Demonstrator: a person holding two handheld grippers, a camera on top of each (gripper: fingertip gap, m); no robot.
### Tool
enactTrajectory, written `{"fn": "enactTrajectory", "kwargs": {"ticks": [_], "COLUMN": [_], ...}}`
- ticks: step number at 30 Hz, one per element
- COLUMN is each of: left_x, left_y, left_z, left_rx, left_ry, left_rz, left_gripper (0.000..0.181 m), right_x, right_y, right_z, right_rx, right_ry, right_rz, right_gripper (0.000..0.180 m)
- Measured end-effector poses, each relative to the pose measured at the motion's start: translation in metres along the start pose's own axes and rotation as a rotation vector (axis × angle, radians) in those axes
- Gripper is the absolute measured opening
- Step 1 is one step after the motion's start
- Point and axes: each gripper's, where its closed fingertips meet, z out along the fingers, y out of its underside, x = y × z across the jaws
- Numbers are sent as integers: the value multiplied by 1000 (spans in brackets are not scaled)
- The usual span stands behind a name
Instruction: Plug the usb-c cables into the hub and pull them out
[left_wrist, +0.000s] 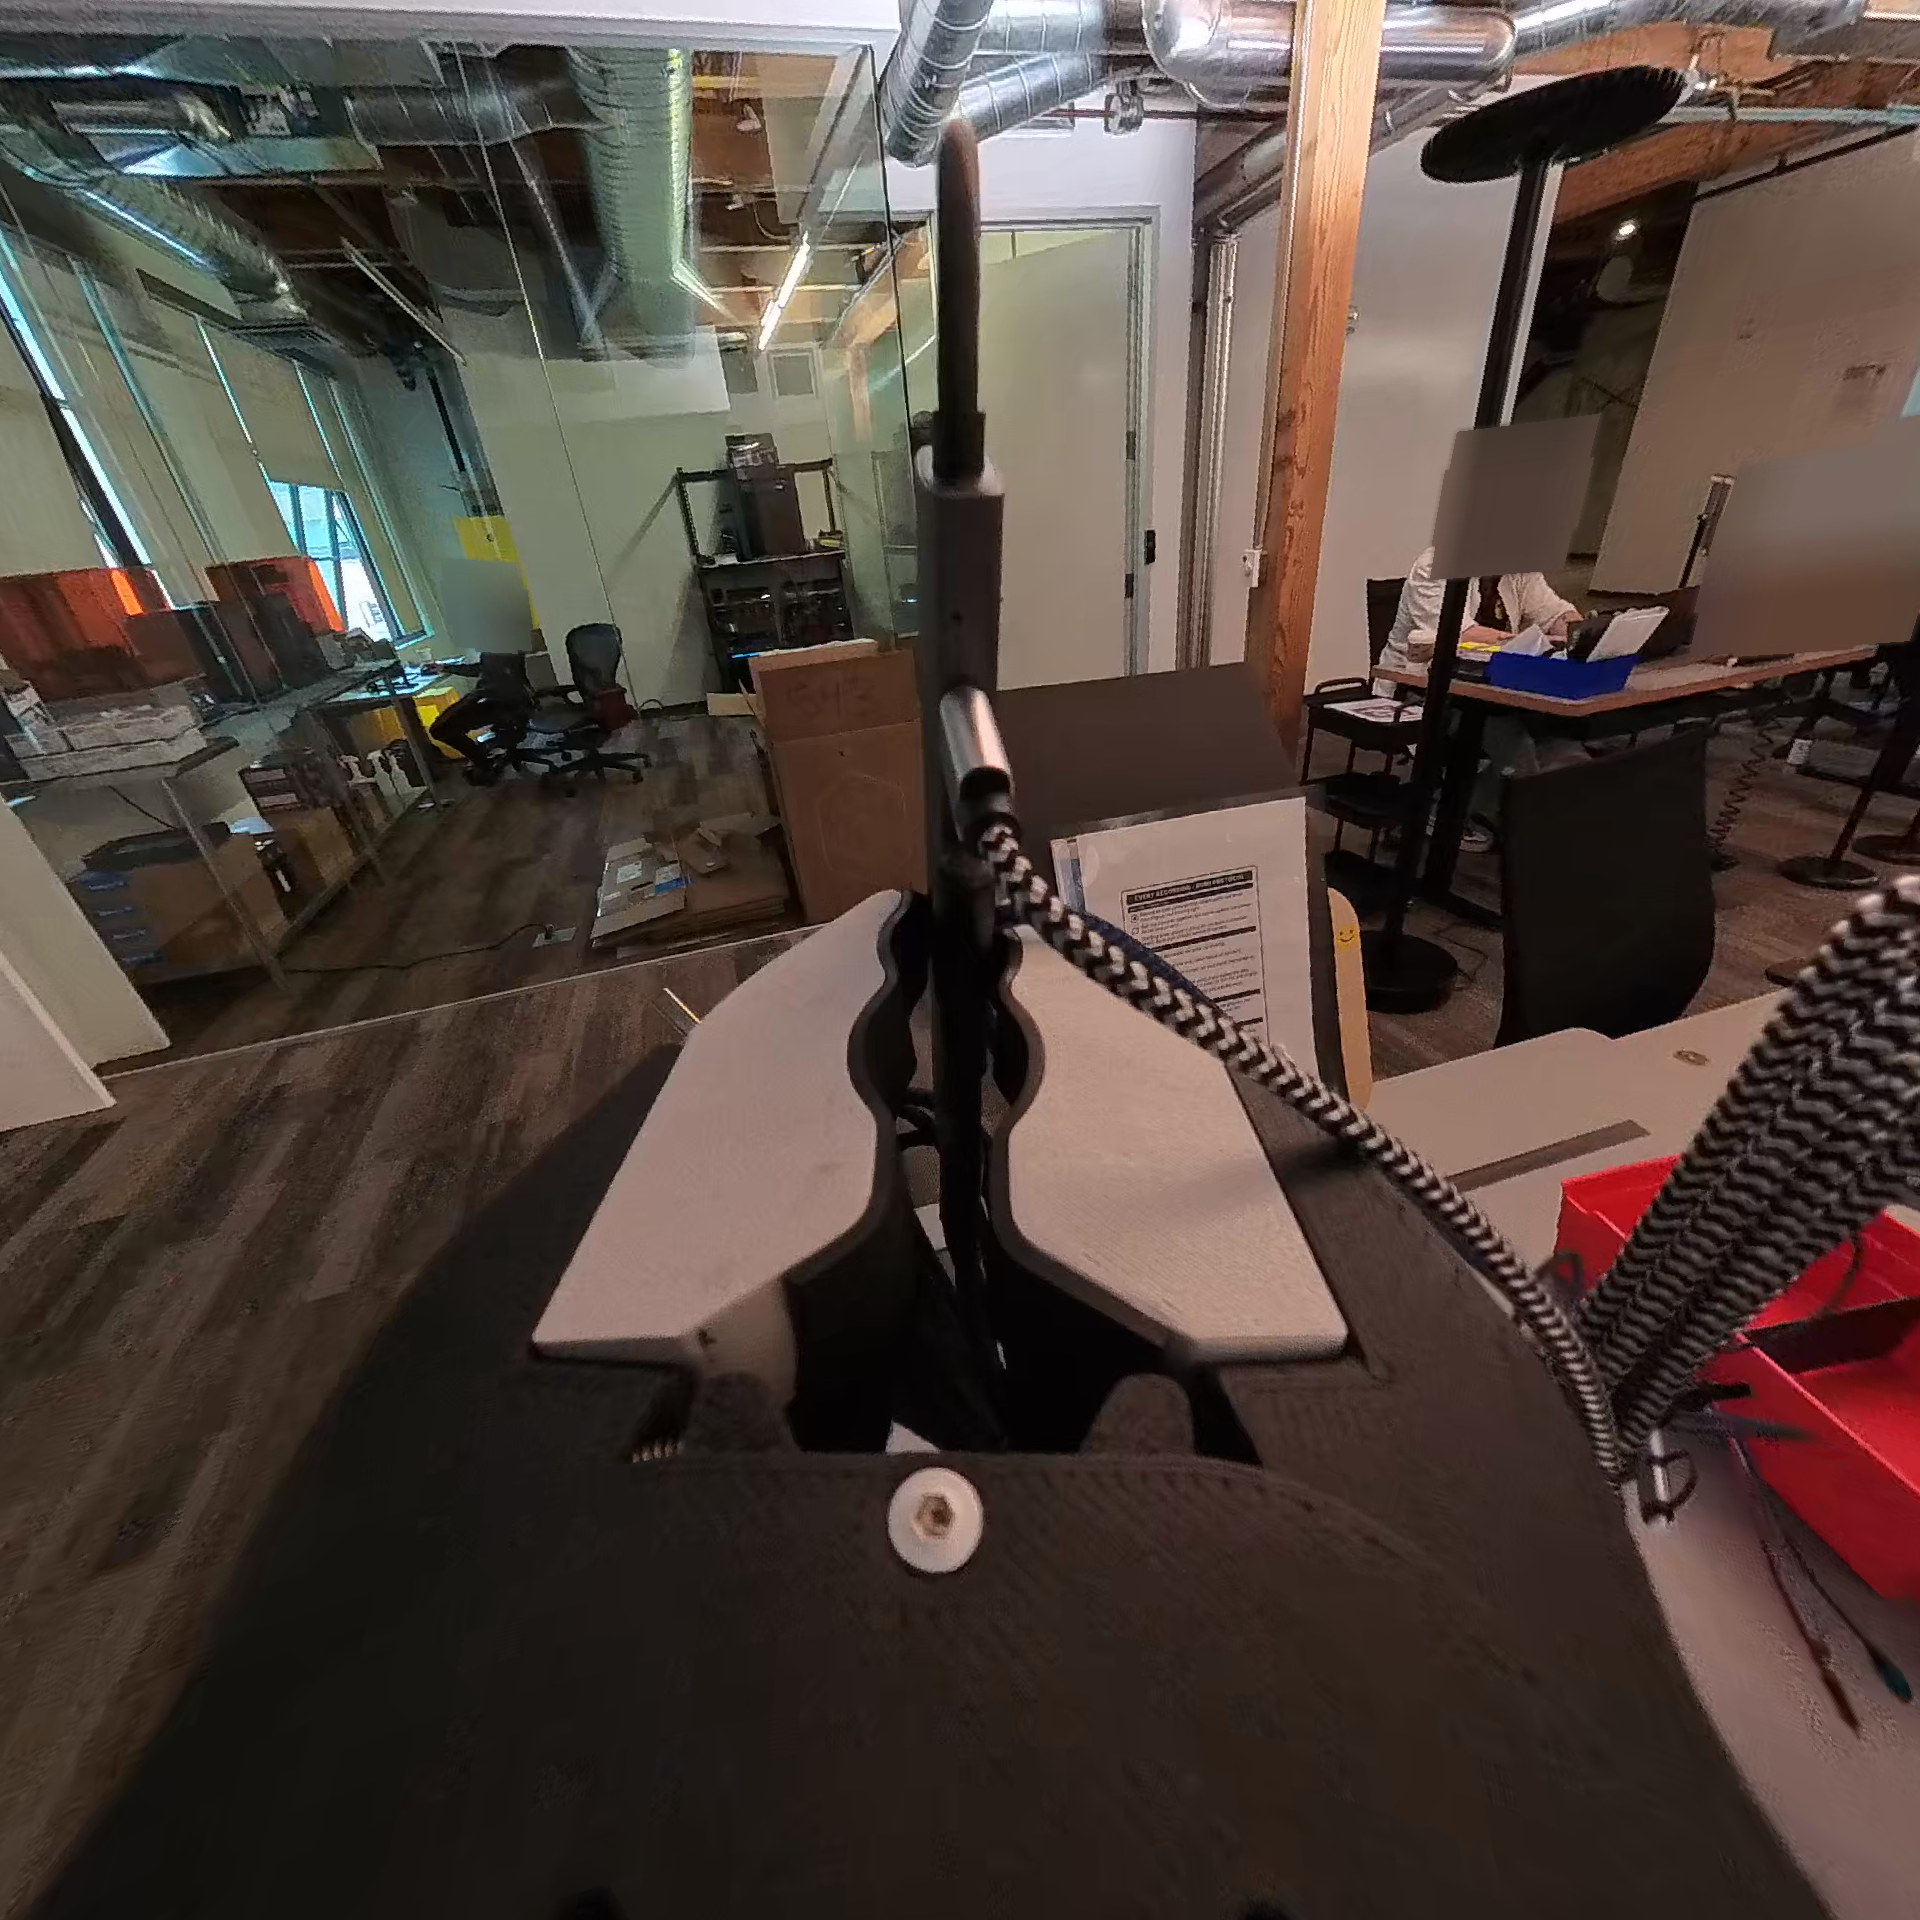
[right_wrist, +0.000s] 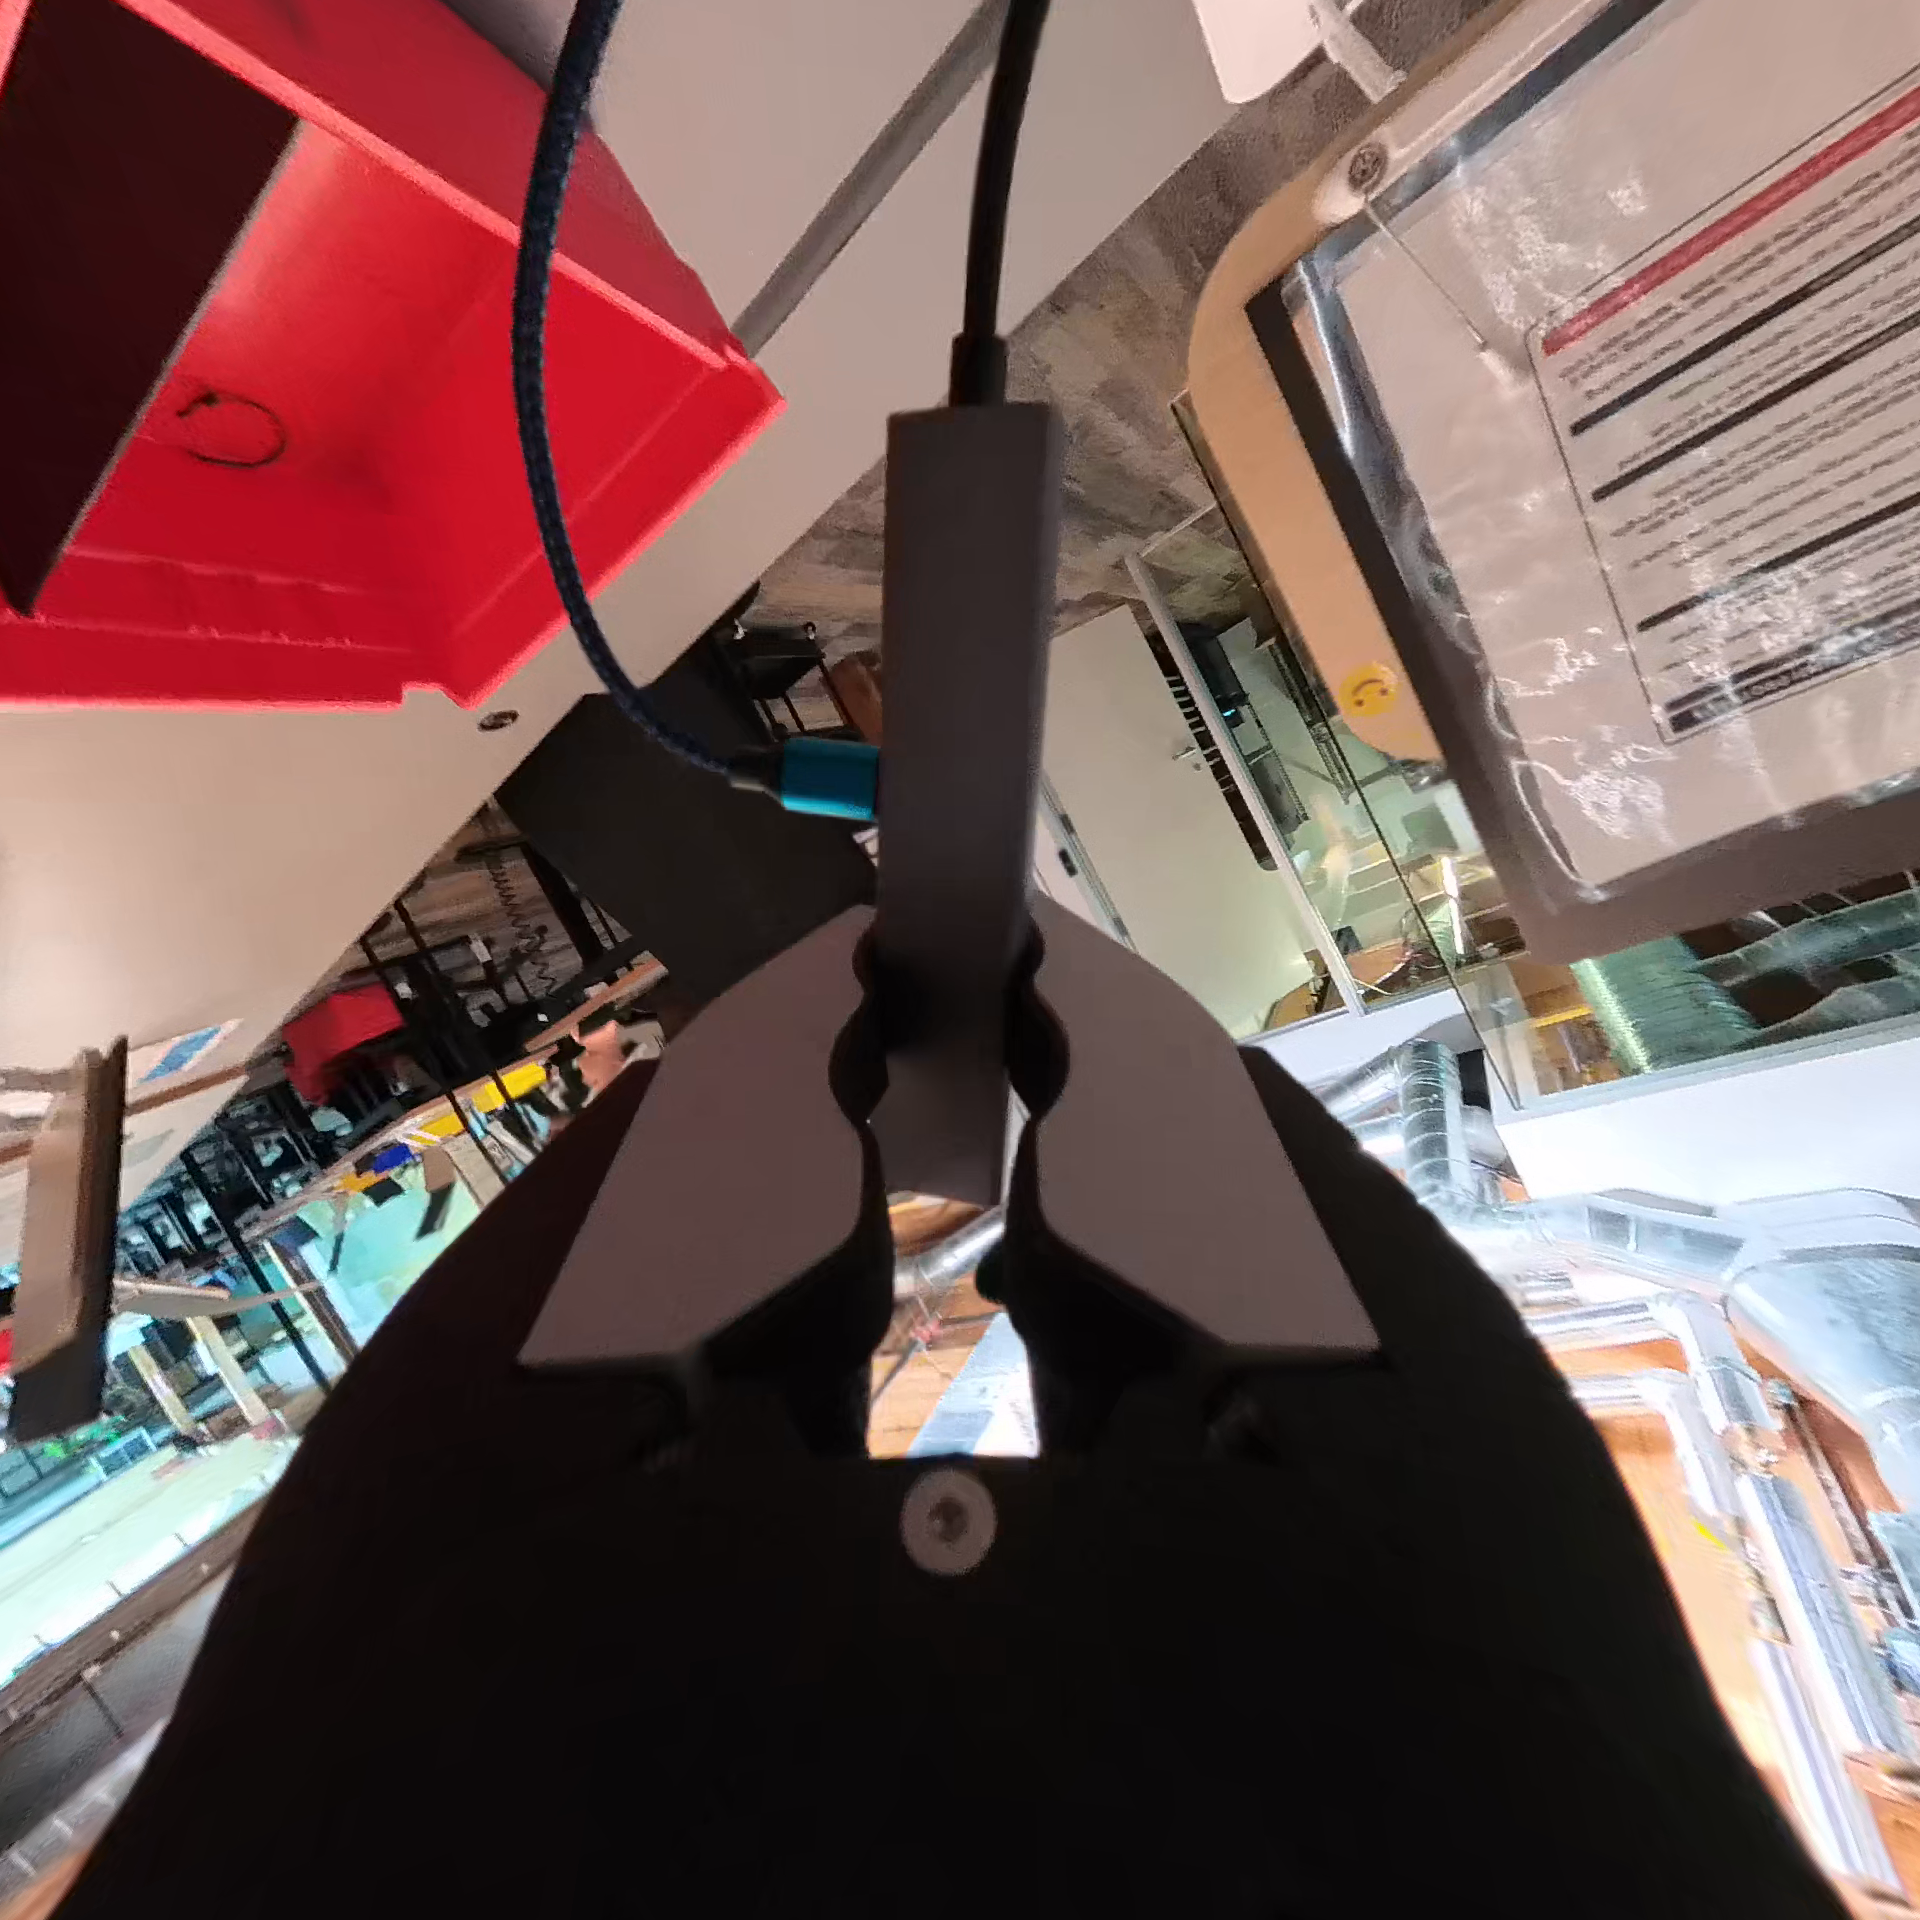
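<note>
The hub (right_wrist: 961, 665) is clamped by the right claw (right_wrist: 948, 1023) to brace it; the left claw (left_wrist: 951, 1023) is closed beside the hub on the braided cable (left_wrist: 1143, 997), seemingly for pulling.

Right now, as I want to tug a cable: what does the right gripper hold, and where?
The grey hub, clamped between the right gripper's jaws at the end opposite its black cable.

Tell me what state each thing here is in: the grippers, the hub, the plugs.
Left gripper: shut on the hub.
Right gripper: shut on the hub.
Hub: held in the air.
Blue plug: seated in the hub's side.
Silver plug: seated in the hub.
</note>
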Motion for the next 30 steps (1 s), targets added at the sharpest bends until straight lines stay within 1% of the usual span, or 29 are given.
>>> {"fn": "enactTrajectory", "kwargs": {"ticks": [1,10,15,18,25,30], "left_x": [0,-5,-6,-6,-10,-18], "left_y": [-1,-27,-42,-48,-41,-33], "left_z": [-2,-26,-39,-46,-51,-46], "left_rx": [-1,72,95,84,31,20], "left_ry": [-4,-17,-21,-38,-76,-84], "left_rz": [7,-14,-16,15,82,63], "left_gripper": [11,10,10,10,10,10], "right_x": [-4,-38,-45,-48,-38,-22], "right_y": [-4,-21,-31,-32,-18,1], "right_z": [4,44,59,69,78,70], "right_rx": [14,34,53,50,58,78], "right_ry": [0,-46,-46,-60,-43,-5], "right_rz": [18,86,159,186,308,407], "right_gripper": [20,20,21,20,21,20]}}
